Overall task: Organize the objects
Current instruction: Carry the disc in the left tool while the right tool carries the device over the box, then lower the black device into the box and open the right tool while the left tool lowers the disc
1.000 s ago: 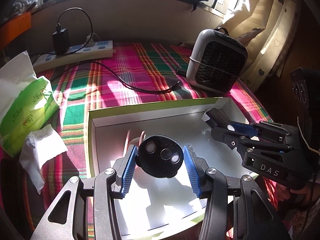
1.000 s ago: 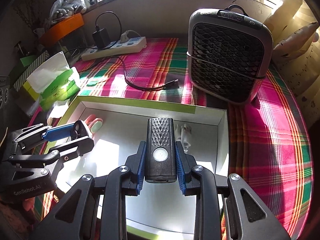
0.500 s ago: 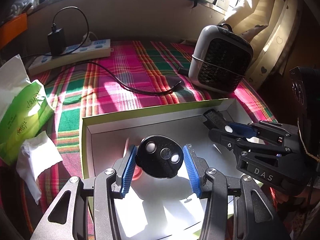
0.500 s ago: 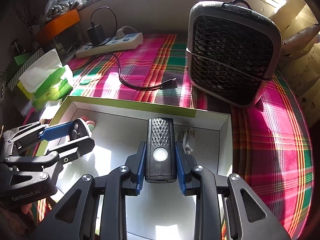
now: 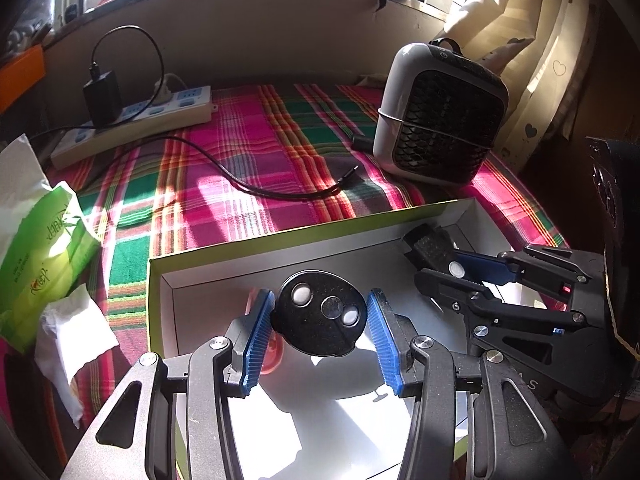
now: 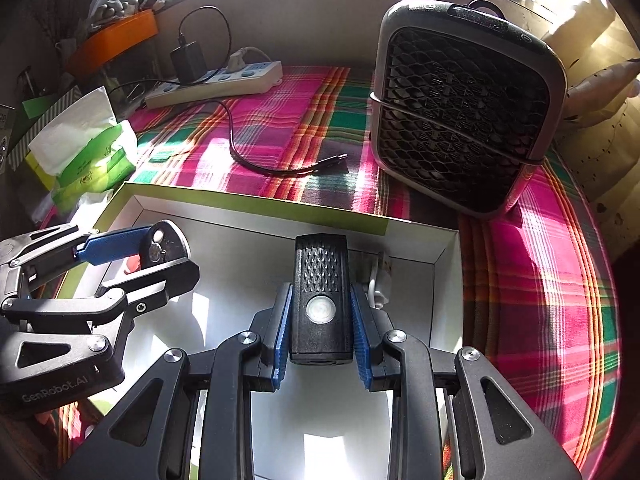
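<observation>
My left gripper (image 5: 320,296) is shut on a round black disc (image 5: 320,320) with three small round insets, and holds it above the left part of a white box with a green rim (image 5: 280,236). Under it a pink thing (image 5: 272,354) lies on the box floor. My right gripper (image 6: 321,292) is shut on a black rectangular device (image 6: 322,276) with a ribbed top and a round button, over the box's (image 6: 260,205) right half. Each gripper also shows in the other view: the right gripper (image 5: 436,268) and the left gripper (image 6: 168,256).
A grey fan heater (image 6: 460,120) stands on the plaid cloth behind the box's right corner. A power strip (image 5: 132,124) with a black charger and a loose cable (image 5: 280,192) lies at the back. A green tissue pack (image 5: 44,232) and a crumpled tissue (image 5: 72,336) sit left. A small white item (image 6: 380,276) lies in the box.
Both grippers keep their hold on the same things. Both views have shifted only slightly over the box.
</observation>
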Tool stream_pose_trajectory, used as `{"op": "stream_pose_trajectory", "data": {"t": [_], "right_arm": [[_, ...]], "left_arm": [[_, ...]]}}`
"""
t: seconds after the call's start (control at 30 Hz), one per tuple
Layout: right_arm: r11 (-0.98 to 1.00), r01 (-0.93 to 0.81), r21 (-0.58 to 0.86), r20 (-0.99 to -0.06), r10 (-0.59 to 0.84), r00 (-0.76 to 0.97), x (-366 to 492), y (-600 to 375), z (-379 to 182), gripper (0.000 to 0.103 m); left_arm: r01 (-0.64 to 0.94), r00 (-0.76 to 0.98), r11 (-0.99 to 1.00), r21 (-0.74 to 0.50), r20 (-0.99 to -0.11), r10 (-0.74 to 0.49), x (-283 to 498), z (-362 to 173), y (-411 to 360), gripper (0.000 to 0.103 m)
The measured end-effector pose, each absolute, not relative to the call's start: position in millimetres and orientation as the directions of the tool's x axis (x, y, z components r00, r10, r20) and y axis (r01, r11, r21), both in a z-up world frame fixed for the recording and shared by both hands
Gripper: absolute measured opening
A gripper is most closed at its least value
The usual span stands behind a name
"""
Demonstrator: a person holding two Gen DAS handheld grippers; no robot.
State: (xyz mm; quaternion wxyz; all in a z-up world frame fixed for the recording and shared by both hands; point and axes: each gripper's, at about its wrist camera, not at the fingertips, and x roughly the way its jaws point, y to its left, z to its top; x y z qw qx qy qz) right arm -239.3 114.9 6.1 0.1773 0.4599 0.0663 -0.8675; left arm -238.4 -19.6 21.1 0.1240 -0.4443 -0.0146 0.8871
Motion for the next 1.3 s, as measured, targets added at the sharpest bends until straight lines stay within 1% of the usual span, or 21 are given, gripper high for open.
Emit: {"op": "stream_pose_trajectory", "data": {"t": [0.33,0.43,0.77,0.87,1.13,1.3], "right_arm": [[-0.927,0.373,0.031,-0.825,-0.234,-0.514,-240,113,5,0.028],[-0.928,0.372,0.029,-0.826,-0.232,-0.514,-240,113,4,0.028],[-0.928,0.372,0.027,-0.826,-0.230,-0.515,-240,112,3,0.028],[-0.928,0.371,0.025,-0.826,-0.228,-0.515,-240,112,3,0.028],[-0.929,0.370,0.023,-0.826,-0.226,-0.516,-240,112,2,0.028],[-0.929,0.370,0.023,-0.826,-0.226,-0.516,-240,112,2,0.028]], "left_arm": [[-0.216,-0.592,-0.976,-0.024,-0.792,0.151,-241,20,-8,0.046],[-0.217,-0.607,-0.976,0.031,-0.787,0.110,-241,19,-3,0.046],[-0.212,-0.601,-0.977,0.028,-0.792,0.108,-241,17,-4,0.046],[-0.207,-0.603,-0.977,0.045,-0.793,0.091,-241,16,-3,0.046],[-0.200,-0.589,-0.980,0.018,-0.801,0.106,-244,14,-5,0.046],[-0.192,-0.567,-0.981,-0.021,-0.813,0.129,-246,11,-9,0.046]]}}
